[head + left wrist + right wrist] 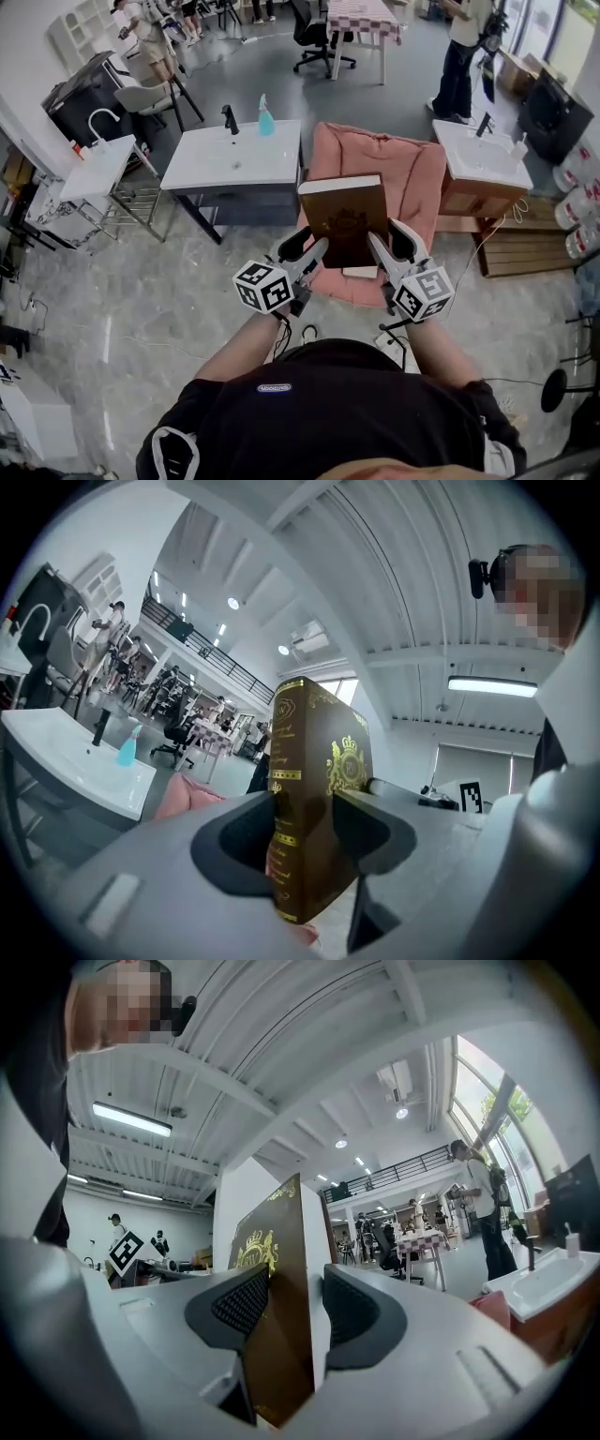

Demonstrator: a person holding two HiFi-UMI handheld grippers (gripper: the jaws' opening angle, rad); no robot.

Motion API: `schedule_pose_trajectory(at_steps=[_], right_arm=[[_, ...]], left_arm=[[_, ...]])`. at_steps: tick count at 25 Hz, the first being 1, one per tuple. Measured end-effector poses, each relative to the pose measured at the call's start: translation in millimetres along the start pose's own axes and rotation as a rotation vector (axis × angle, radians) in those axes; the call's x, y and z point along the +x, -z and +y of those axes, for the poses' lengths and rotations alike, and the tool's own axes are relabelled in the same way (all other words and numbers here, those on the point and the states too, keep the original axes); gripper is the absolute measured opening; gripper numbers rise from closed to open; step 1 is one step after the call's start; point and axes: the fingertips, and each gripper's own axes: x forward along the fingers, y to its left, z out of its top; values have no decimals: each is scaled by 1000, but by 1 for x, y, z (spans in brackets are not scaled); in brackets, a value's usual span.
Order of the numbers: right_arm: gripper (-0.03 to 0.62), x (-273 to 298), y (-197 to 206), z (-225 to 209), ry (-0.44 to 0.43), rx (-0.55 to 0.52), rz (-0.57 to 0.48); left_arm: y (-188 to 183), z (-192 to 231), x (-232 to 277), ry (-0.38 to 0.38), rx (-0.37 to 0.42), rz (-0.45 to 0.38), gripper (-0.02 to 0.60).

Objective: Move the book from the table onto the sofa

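One pink sofa (417,164) far ahead, between two white sink counters (234,159). Brown, gold-stamped book (344,217) held in the air, seen against the sofa's near half. Clamped at its near left edge by left gripper (314,251) and near right edge by right gripper (377,246), both jaw pairs pressed onto the covers.

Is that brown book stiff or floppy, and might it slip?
Probably stiff: the brown book juts out flat, unsagging, though the left gripper and right gripper clamp only its near corners. Its cover looks smooth, so it might slide. Likely weighty for its size: it is thick.
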Motion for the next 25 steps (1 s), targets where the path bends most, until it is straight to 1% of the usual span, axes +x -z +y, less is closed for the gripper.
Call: schedule_pose_trajectory(at_steps=[5, 10, 14, 18, 25], right_arm=[[207, 52, 6, -15, 57, 4, 8], [207, 86, 15, -31, 120, 7, 14], [207, 103, 23, -42, 163, 18, 30], [207, 102, 45, -54, 207, 46, 68], [207, 90, 86, -93, 288, 132, 120]], left_arm=[[-23, 53, 24, 55, 4, 29, 193], [-29, 92, 47, 116, -2, 72, 192], [-29, 113, 62, 148, -14, 99, 192], [-11, 125, 76, 170, -48, 142, 192], [42, 134, 110, 195, -99, 281, 192]])
